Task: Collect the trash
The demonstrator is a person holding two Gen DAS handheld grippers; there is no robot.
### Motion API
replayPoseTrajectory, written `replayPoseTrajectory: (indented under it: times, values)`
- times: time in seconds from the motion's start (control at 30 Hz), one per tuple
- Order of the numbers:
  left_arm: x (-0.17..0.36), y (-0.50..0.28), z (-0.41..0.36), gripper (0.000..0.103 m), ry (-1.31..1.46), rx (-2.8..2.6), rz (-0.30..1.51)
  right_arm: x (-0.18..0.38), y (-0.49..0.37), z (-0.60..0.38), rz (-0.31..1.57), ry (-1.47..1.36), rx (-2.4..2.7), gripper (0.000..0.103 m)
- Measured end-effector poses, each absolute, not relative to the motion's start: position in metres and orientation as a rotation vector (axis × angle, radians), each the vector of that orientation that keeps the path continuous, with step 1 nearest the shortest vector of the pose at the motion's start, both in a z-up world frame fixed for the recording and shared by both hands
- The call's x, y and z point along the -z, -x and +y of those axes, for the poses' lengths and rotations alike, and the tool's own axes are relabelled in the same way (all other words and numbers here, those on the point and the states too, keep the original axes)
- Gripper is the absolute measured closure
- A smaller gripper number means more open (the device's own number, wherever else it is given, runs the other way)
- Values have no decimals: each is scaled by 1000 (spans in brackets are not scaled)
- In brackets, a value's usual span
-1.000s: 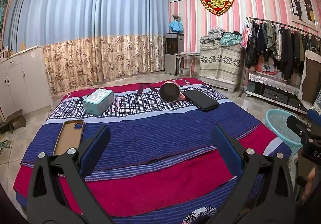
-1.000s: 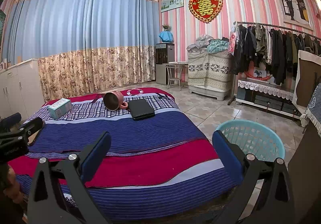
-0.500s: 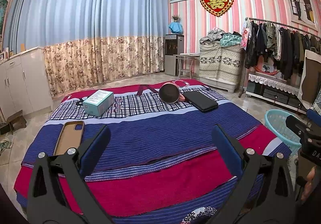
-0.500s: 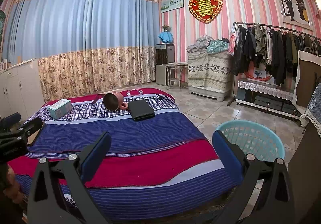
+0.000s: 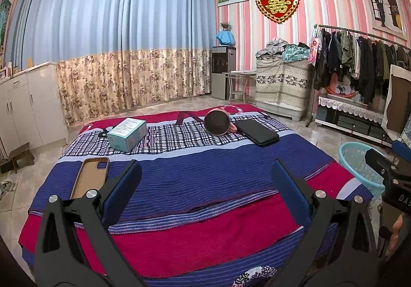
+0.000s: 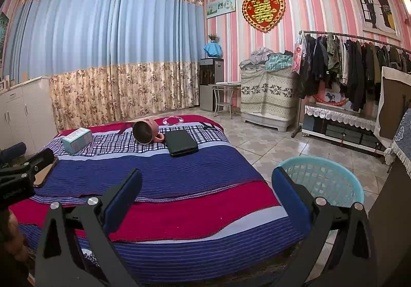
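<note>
A low bed [image 5: 195, 179] under a striped red and blue cover carries a teal box [image 5: 126, 134], a pink cup [image 5: 218, 122] lying on its side, a black flat case [image 5: 259, 132] and a tan phone case [image 5: 90, 177]. A light blue basket [image 6: 323, 180] stands on the floor at the bed's right corner. My left gripper [image 5: 205, 184] hangs open over the near end of the bed, empty. My right gripper [image 6: 205, 193] is open too, empty, with its right finger in front of the basket. The same box [image 6: 77, 140], cup [image 6: 146, 131] and black case [image 6: 181, 142] show in the right wrist view.
A clothes rack [image 6: 354, 68] and a low shelf line the right wall. A covered chest [image 6: 267, 94], a small table and a water dispenser [image 6: 211, 84] stand at the back. White cabinets [image 5: 23, 104] are on the left. Tiled floor [image 6: 277, 145] lies between the bed and the rack.
</note>
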State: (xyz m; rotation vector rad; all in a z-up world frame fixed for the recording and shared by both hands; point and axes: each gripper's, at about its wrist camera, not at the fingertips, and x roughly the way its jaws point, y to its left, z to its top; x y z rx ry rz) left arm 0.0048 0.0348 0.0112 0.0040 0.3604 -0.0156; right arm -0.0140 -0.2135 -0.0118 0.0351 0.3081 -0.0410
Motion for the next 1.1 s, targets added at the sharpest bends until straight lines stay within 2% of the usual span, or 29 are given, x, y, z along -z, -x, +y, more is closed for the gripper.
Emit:
replayPoseTrajectory:
  times: [1.1]
  values:
    - [-21,-6,37,5,-4,20,356,11,13,-213,305,-36,41,4]
